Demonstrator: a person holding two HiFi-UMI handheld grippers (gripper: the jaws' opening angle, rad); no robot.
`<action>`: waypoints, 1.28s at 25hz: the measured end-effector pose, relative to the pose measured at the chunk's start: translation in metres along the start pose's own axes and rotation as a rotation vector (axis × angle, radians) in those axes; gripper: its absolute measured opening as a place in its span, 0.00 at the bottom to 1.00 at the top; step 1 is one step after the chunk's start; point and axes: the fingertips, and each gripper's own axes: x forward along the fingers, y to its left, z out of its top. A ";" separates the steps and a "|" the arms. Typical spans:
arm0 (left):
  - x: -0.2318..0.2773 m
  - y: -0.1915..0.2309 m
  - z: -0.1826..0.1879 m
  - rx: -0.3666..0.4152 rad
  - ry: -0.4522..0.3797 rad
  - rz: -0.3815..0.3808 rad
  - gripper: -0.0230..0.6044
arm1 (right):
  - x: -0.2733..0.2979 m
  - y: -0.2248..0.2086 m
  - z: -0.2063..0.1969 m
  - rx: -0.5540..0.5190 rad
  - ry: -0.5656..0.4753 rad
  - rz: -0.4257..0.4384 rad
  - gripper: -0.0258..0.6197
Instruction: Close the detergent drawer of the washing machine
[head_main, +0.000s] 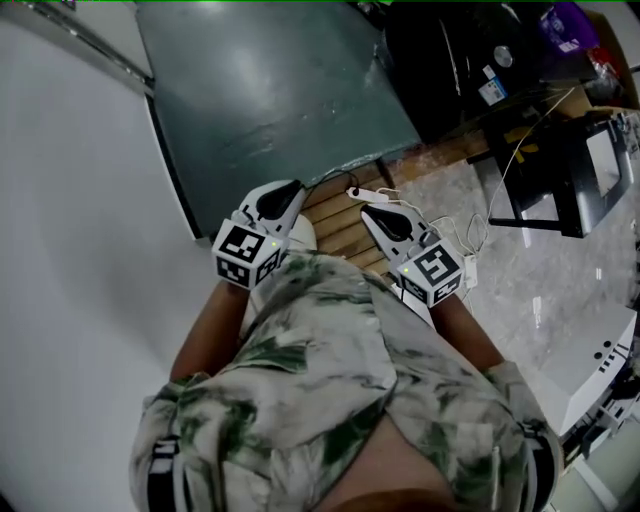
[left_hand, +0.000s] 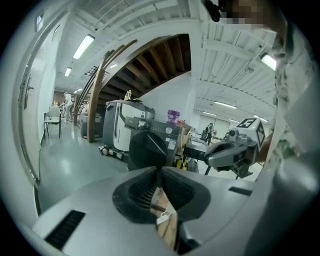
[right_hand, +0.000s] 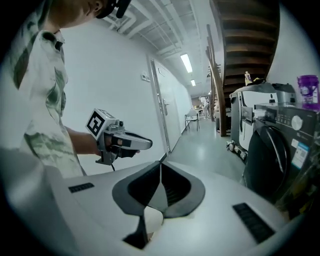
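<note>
Head view, closest in: left gripper (head_main: 288, 192) and right gripper (head_main: 372, 212), both with jaws pressed together, held over wooden planks (head_main: 338, 228). White wall (head_main: 70, 250) on the left, pale tiled floor (head_main: 540, 290) on the right, grey floor (head_main: 270, 90) beyond. Far right, the dark washing machine (right_hand: 270, 155) stands well apart; its detergent drawer can't be made out. Staircase (right_hand: 245, 45) behind.

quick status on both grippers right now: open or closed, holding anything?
Left gripper: closed, jaws together, holding nothing.
Right gripper: closed, jaws together, holding nothing.
</note>
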 end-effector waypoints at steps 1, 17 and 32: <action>-0.003 0.014 0.003 0.001 -0.003 0.007 0.08 | 0.014 0.000 0.007 -0.004 0.010 -0.002 0.10; -0.086 0.193 0.098 -0.054 -0.027 0.077 0.21 | 0.168 0.024 0.151 -0.039 0.101 0.038 0.14; 0.017 0.349 0.197 -0.036 -0.018 0.122 0.21 | 0.319 -0.136 0.235 -0.007 0.127 0.140 0.13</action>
